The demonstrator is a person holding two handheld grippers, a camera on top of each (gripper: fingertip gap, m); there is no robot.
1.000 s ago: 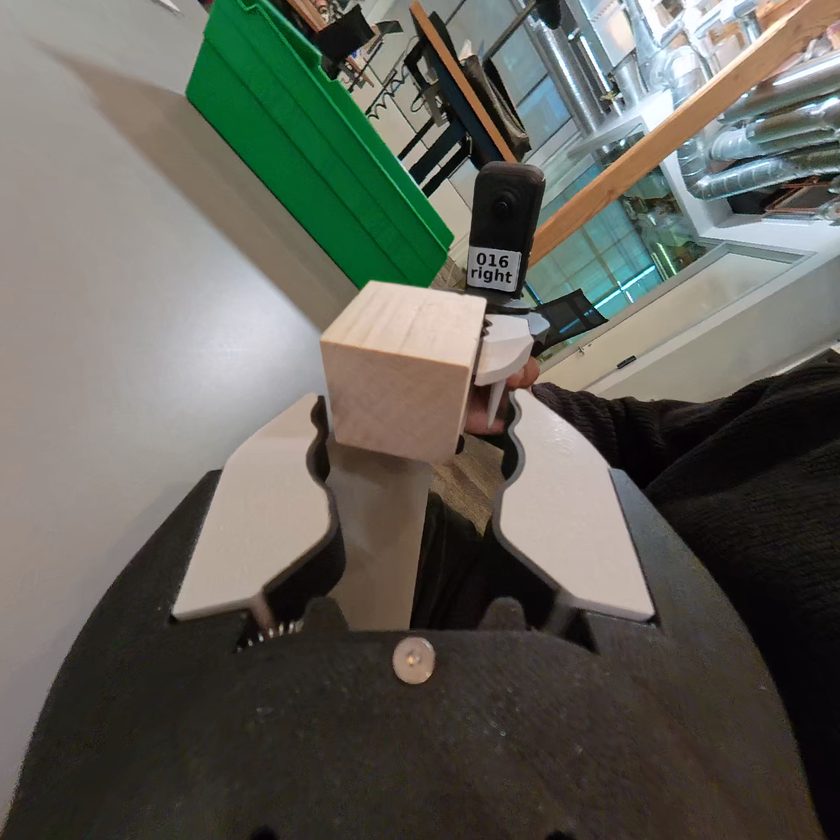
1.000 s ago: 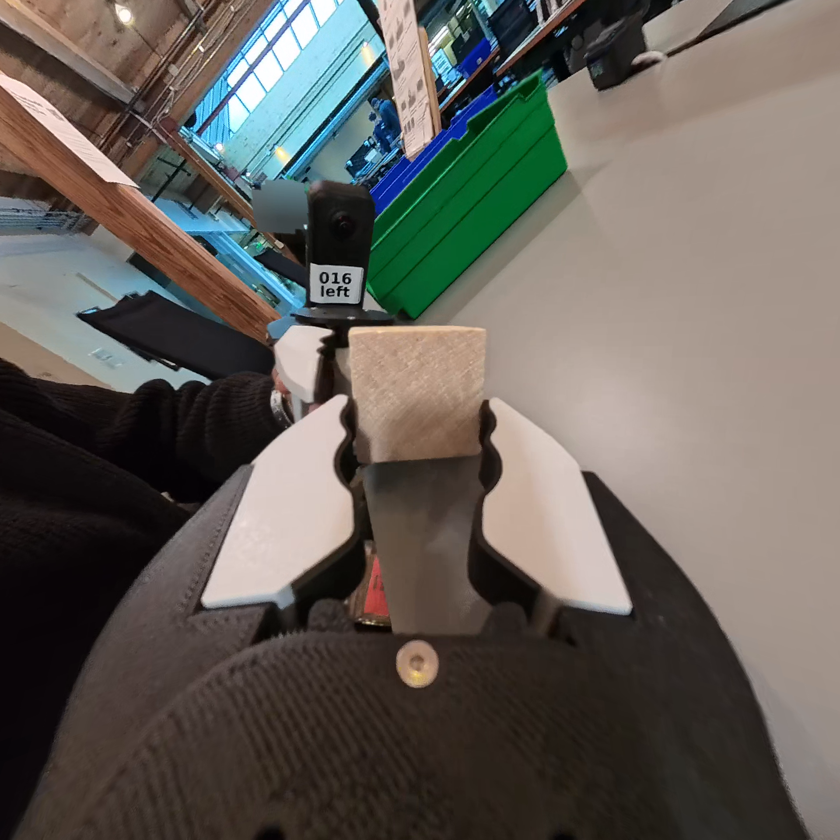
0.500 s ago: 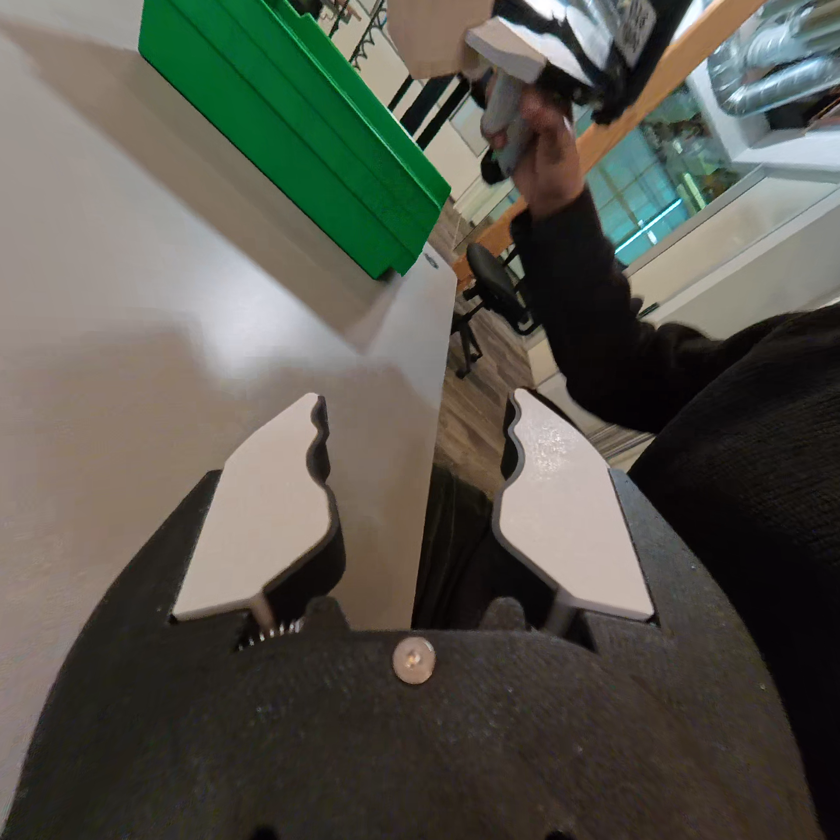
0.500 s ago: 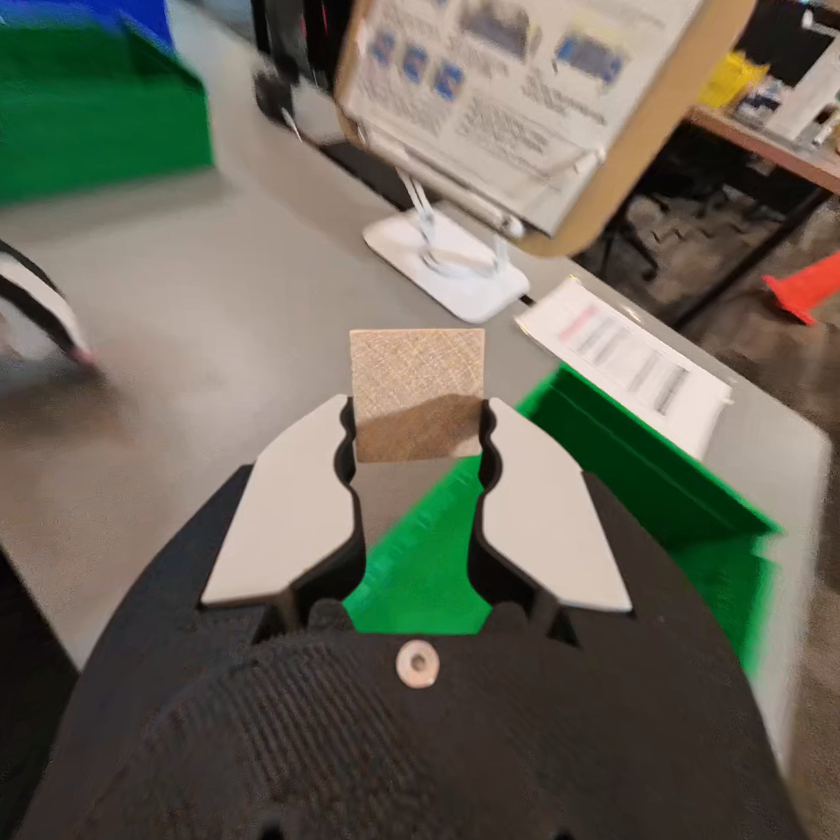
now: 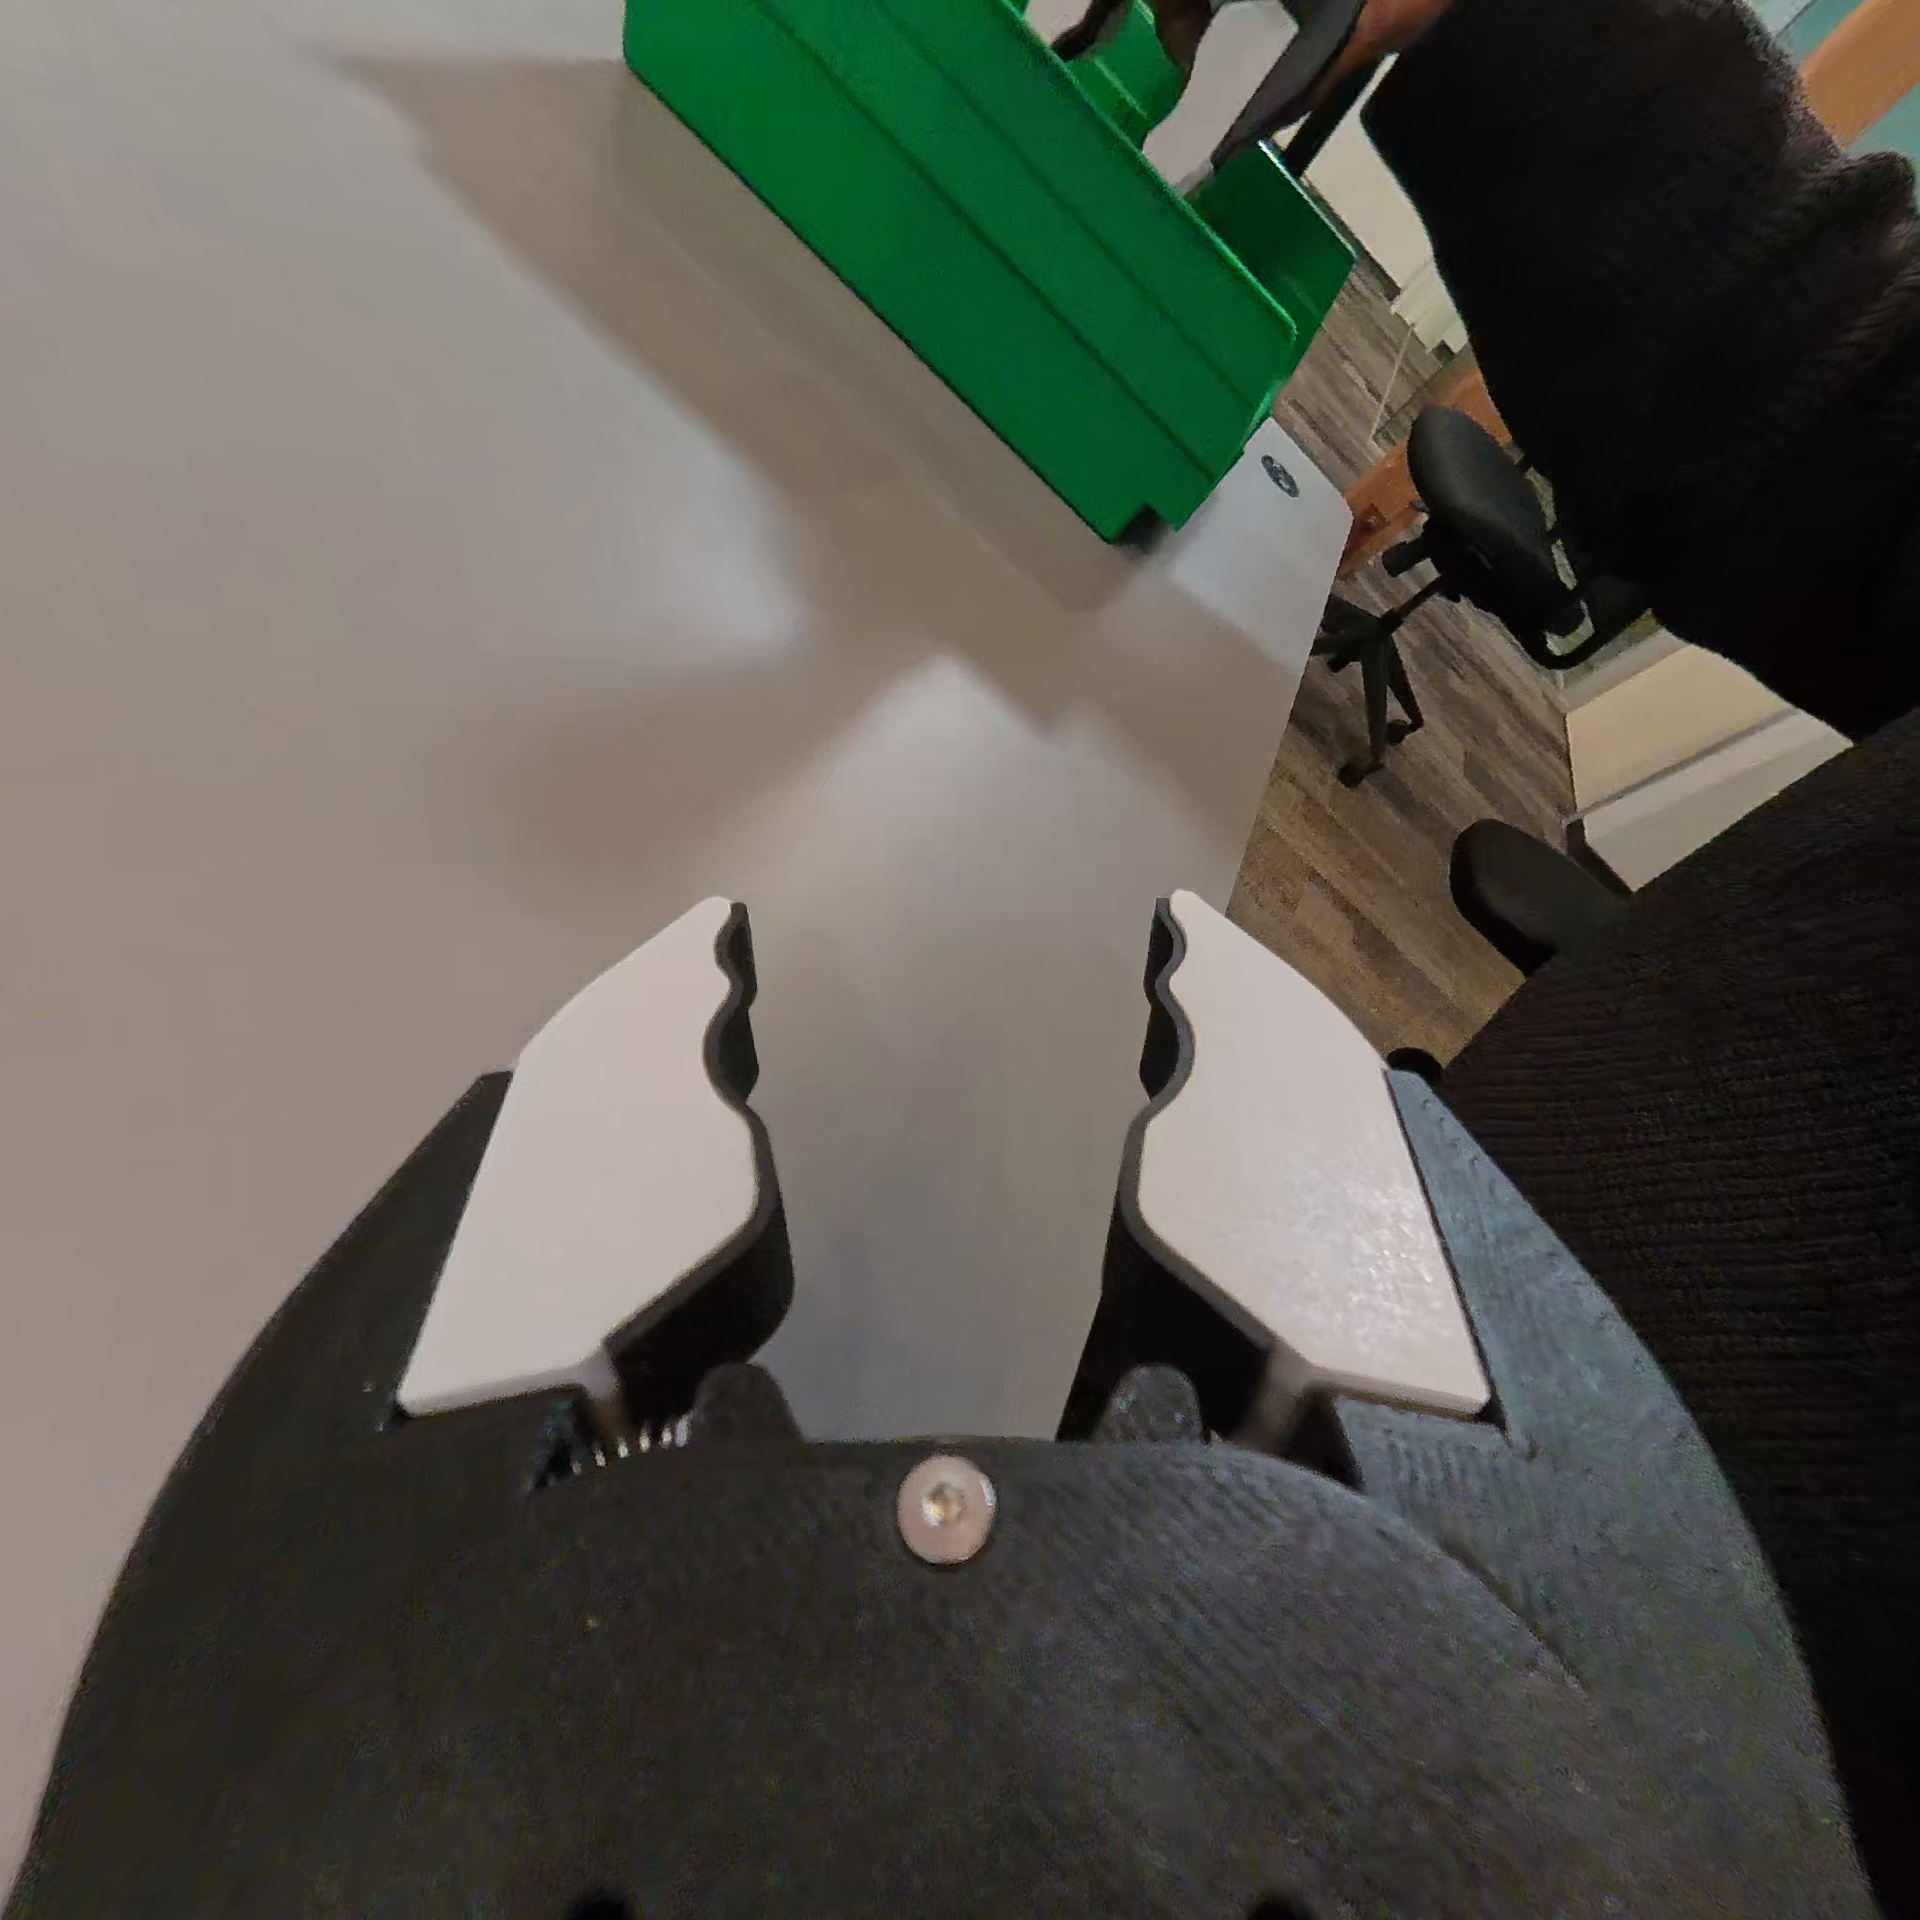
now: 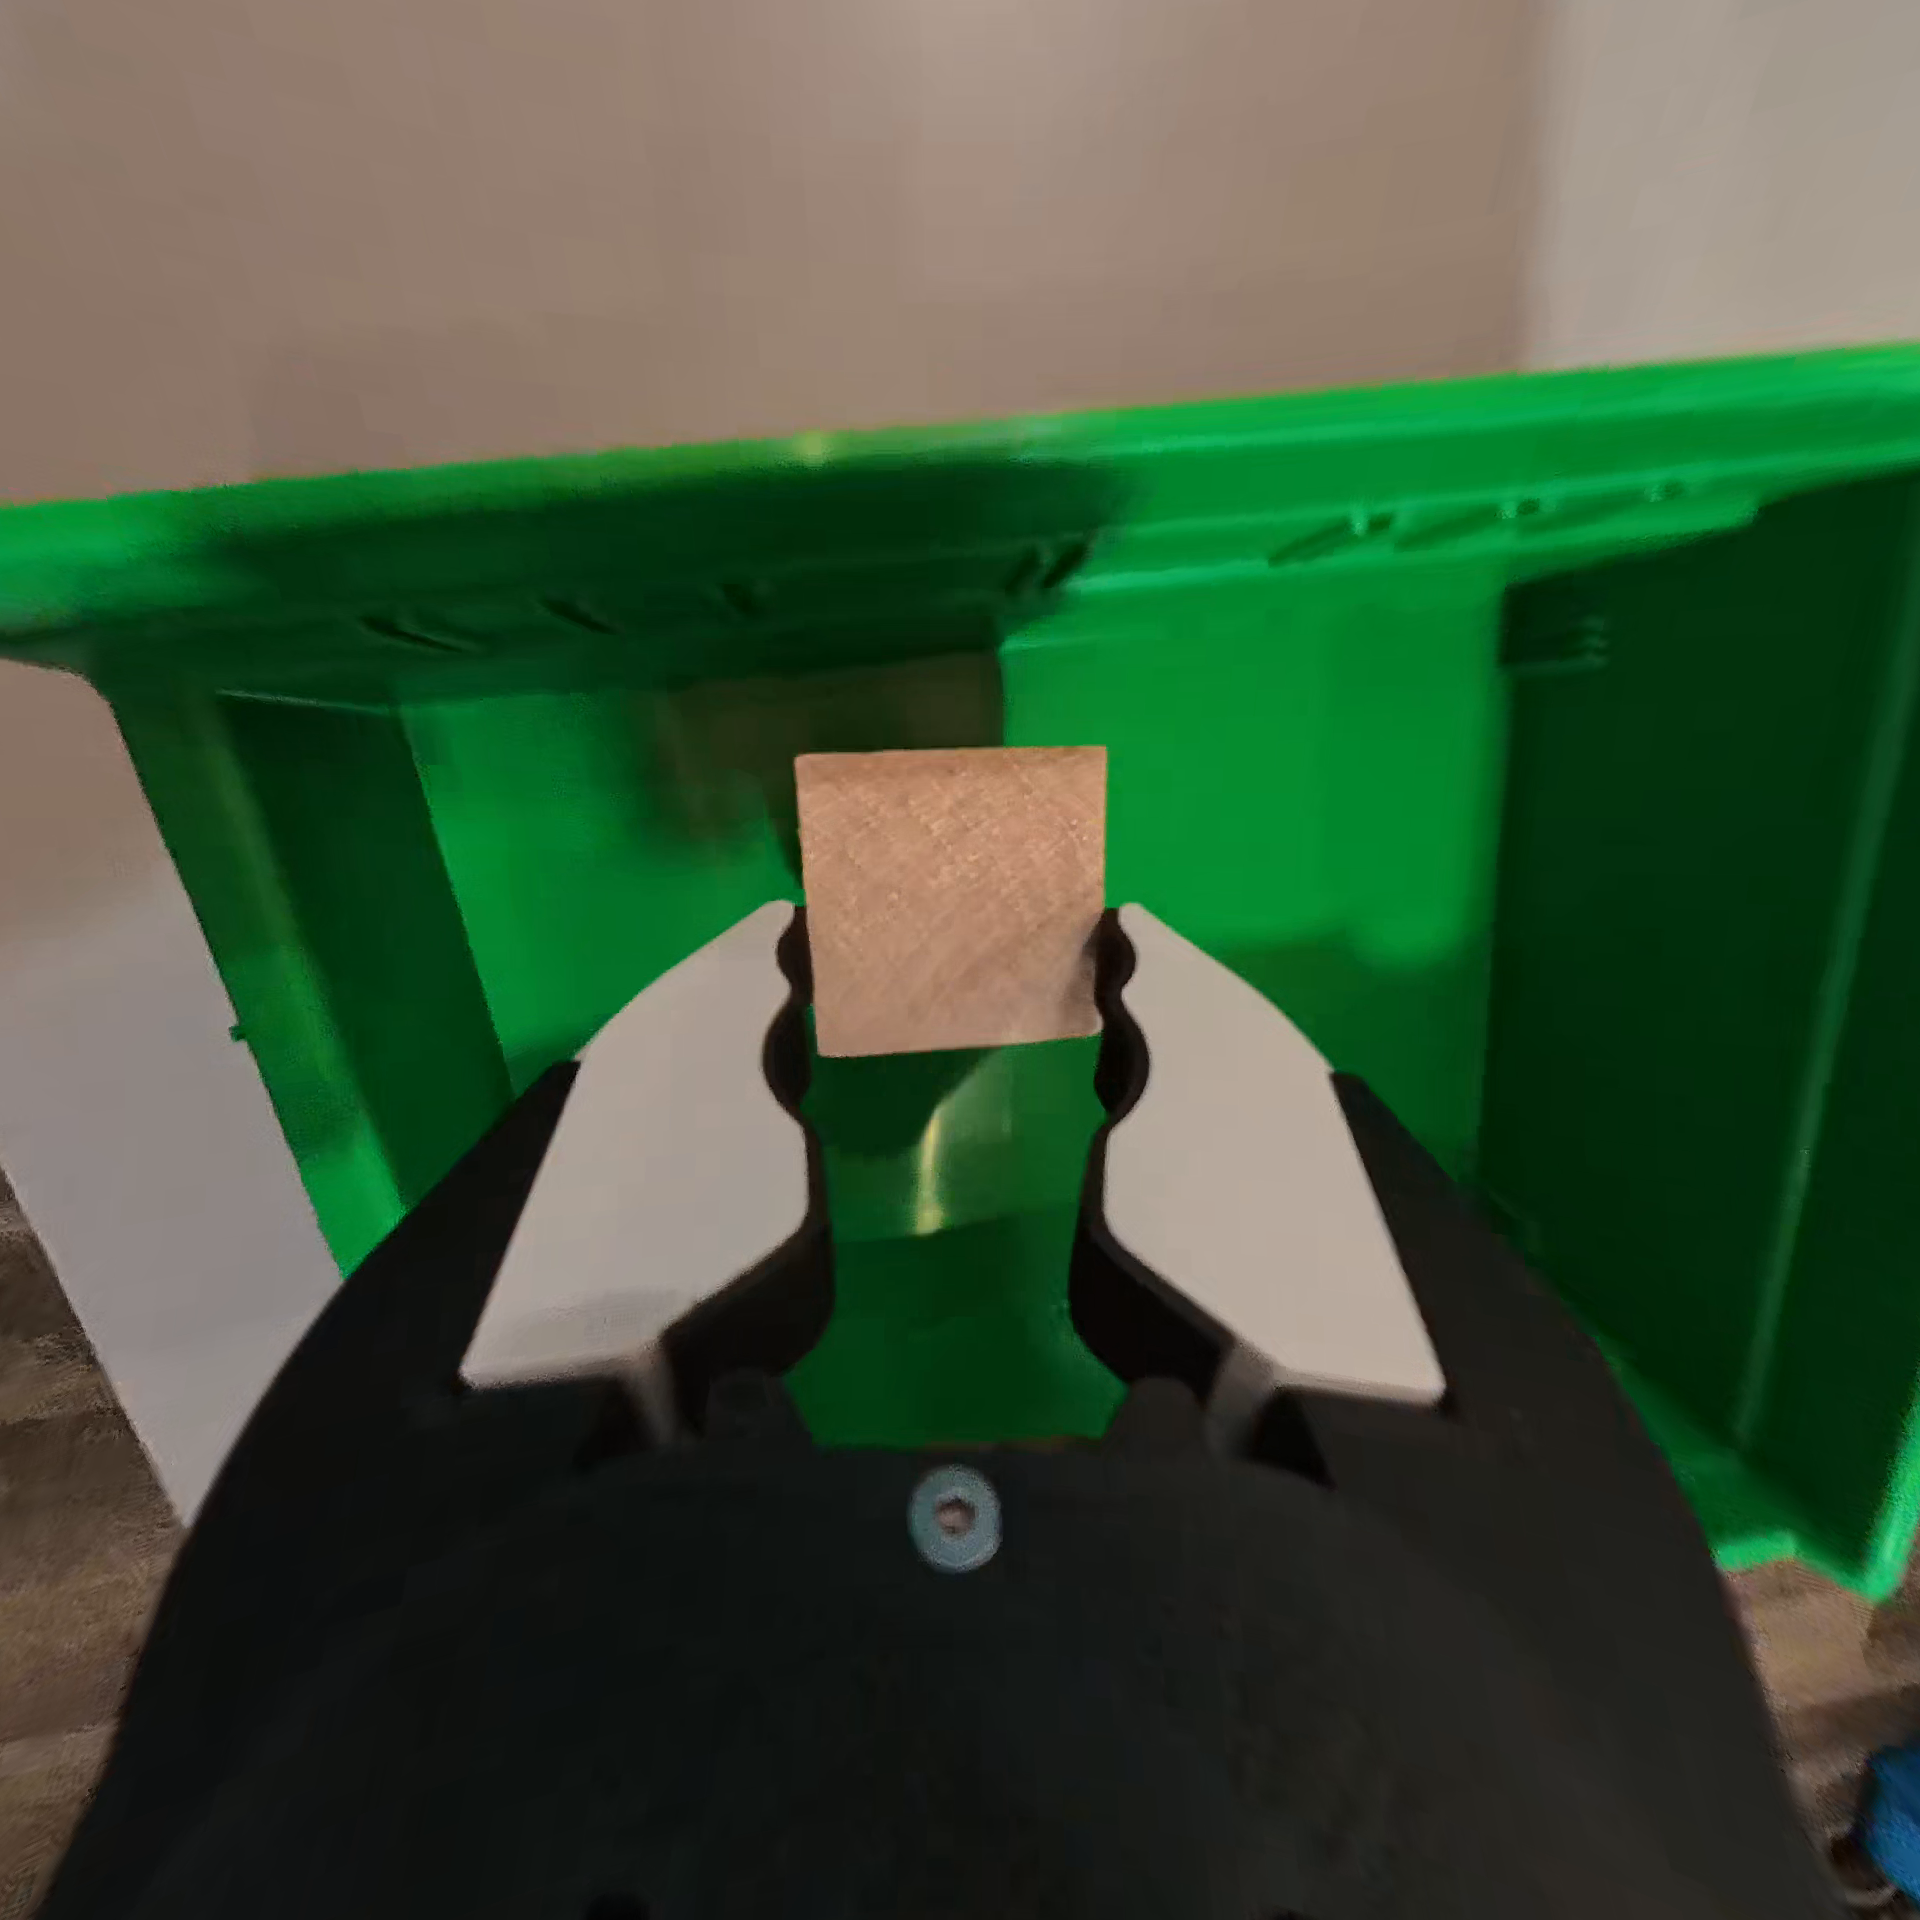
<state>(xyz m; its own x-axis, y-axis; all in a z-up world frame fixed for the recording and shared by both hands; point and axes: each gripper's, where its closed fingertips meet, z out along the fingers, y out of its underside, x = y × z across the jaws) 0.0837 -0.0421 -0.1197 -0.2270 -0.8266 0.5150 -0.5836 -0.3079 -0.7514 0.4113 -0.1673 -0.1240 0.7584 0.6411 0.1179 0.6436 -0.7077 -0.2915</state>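
Observation:
My right gripper (image 6: pixel 951 920) is shut on a light wooden cube (image 6: pixel 951 899) and holds it over the inside of a green plastic bin (image 6: pixel 1299 790). The cube sticks out past the fingertips. My left gripper (image 5: pixel 948 920) is open and empty, low over the grey table (image 5: pixel 312 623) near its right edge. The same green bin (image 5: pixel 997 239) shows in the left wrist view at the far end of the table, with a person's dark sleeve (image 5: pixel 1662 260) reaching above it.
The table edge (image 5: pixel 1288 665) runs on the right of the left wrist view, with wood floor and black office chairs (image 5: pixel 1475 530) beyond. The person's dark clothing (image 5: pixel 1714 1195) fills the right side. In the right wrist view, grey table (image 6: pixel 727 208) lies beyond the bin.
The right gripper carried the cube away from the open left gripper, swung over the table and now hangs over the green bin. The left gripper stayed open and dropped lower toward the table.

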